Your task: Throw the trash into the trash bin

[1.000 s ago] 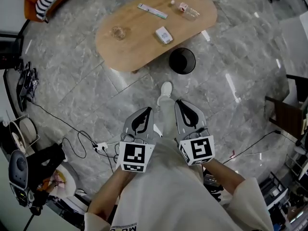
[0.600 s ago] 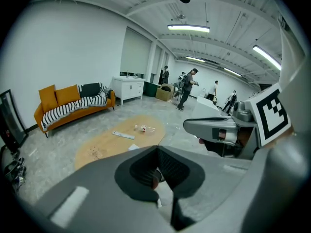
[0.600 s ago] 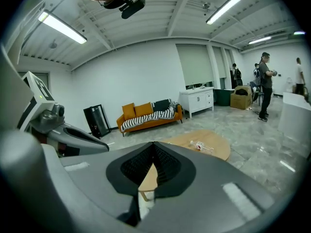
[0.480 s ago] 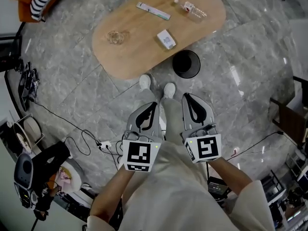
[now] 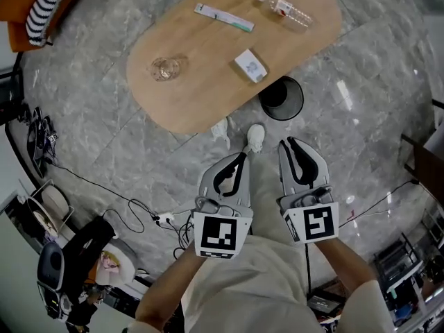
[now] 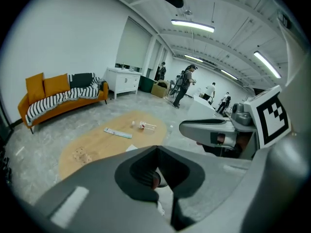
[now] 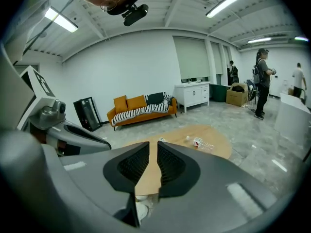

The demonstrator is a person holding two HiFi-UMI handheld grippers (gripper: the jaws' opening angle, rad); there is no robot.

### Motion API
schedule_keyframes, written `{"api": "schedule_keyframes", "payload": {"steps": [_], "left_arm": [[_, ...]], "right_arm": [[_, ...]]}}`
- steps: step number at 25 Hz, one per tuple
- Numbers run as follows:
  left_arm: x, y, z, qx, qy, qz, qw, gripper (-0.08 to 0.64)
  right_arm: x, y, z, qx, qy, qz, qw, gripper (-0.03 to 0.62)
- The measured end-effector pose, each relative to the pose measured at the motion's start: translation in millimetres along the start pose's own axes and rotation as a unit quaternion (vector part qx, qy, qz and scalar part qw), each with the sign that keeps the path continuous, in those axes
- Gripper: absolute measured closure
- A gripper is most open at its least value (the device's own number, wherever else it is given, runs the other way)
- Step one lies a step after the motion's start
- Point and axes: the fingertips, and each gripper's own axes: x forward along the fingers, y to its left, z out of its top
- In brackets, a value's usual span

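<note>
Currently, both grippers point toward the oval wooden worktop (image 5: 201,82), side by side, well apart from it.

1. The left hand-held gripper (image 5: 239,164) is clenched: its jaw tips meet and nothing is between them.
2. The right hand-held gripper (image 5: 291,148) is released by a narrow slit. Its jaws have just been opening, nothing stands between them, and only the wood of the worktop shows through the gap.

The trash lies on the worktop, apart from both grippers:
- a clear plastic bottle (image 5: 286,9) near the far right end;
- a long flat pack (image 5: 223,16) to the left of the bottle;
- a small white box (image 5: 250,65) close to the near edge;
- a crumpled clear item (image 5: 166,67) toward the left end.

The black trash bin (image 5: 281,98) stands on the grey stone floor (image 5: 111,144), just beside the worktop's near right edge and near the small white box. A white shoe (image 5: 255,137) of the person is planted between the grippers and the bin.
</note>
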Motion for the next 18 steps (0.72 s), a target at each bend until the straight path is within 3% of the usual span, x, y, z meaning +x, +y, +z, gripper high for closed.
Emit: {"api": "schedule_keyframes", "payload": {"steps": [5,11,18], "left_arm": [[32.9,36.7,-1.5,0.006,-0.013,0.0,0.9999,0.56],[57.3,72.8,-24.7,-0.011,0.005,0.006,0.9999,0.56],[90.5,85.0,-48.5,0.004,0.018,-0.009,0.9998,0.56]], "right_arm": [[41.7,-8.4,-23.6,-0.01,0.017,0.002,1.0,0.509],[81.4,-18.4,-48.8,-0.016,0.03,-0.001,0.999,0.505],[121.5,-44.4,-72.0,0.003,0.027,-0.026,0.999,0.493]]}}
